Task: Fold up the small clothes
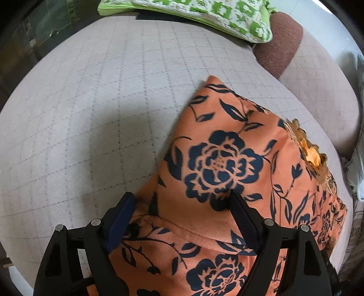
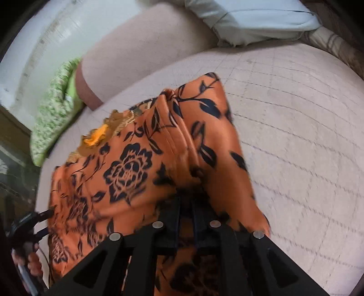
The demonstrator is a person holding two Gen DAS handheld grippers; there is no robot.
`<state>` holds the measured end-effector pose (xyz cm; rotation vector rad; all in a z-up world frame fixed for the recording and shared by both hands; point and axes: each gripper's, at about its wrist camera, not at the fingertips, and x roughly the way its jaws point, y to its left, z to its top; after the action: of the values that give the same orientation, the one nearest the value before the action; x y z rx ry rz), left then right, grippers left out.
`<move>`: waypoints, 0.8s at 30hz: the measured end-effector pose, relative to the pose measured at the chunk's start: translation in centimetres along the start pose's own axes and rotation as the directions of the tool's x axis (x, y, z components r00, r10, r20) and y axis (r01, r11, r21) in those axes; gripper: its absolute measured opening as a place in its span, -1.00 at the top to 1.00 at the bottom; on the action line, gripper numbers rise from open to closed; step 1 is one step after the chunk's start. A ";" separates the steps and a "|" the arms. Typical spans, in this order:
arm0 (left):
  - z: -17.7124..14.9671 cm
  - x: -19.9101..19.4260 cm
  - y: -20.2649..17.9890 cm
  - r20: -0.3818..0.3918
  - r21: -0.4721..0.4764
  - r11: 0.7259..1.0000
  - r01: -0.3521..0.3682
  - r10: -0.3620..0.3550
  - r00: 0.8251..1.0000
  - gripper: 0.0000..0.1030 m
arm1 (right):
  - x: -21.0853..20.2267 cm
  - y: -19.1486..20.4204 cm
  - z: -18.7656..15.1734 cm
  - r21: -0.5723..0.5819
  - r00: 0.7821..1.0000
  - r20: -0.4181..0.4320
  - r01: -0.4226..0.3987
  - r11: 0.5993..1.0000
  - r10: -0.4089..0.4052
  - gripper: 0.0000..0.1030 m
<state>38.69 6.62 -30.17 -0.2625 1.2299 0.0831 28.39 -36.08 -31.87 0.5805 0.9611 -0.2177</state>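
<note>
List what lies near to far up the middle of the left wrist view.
Left gripper → orange floral garment → grey quilted cover → green patterned cushion.

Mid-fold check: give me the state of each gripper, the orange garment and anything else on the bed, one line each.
Left gripper: open, fingers astride the garment's near edge.
Right gripper: shut on a pinch of the garment.
Orange floral garment: partly folded, lying on the quilted bed cover, gold trim showing at one edge.
Green patterned pillow: lying at the bed's far edge, untouched.
Grey pillow: lying flat, untouched.
</note>
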 end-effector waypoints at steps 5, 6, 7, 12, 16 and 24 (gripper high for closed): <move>0.4 -1.9 1.0 0.079 -0.062 0.997 -0.035 0.040 0.996 -0.64 | -3.6 -0.5 1.6 0.020 0.993 0.113 -0.040 0.999 0.038 0.78; 0.4 -2.3 0.9 0.093 -0.056 0.998 -0.034 0.039 0.995 -0.64 | -4.3 -0.7 2.0 0.017 0.989 0.140 -0.052 0.999 0.049 0.74; 0.4 -2.7 0.5 0.108 -0.042 0.999 -0.030 0.035 0.994 -0.64 | -4.3 -0.5 2.5 0.011 0.987 0.149 -0.065 0.998 0.062 0.71; -0.6 -3.0 -2.2 0.111 0.059 0.998 0.033 -0.039 0.993 -0.64 | -0.8 -0.2 3.6 0.008 0.992 0.104 -0.068 0.998 0.067 0.69; -1.9 -2.0 -4.8 0.062 0.158 0.986 0.050 -0.061 0.996 -0.64 | 0.9 -0.5 4.2 0.003 0.994 0.098 -0.051 0.999 0.051 0.67; -2.9 0.1 -6.3 0.002 0.233 0.973 0.000 0.000 1.000 -0.64 | -0.3 -0.2 4.6 0.033 0.981 0.156 -0.125 0.992 0.119 -0.33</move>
<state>37.28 -0.15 -30.20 -0.0582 1.2250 -0.0611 31.38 -38.79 -29.67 0.6508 0.7705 -0.1710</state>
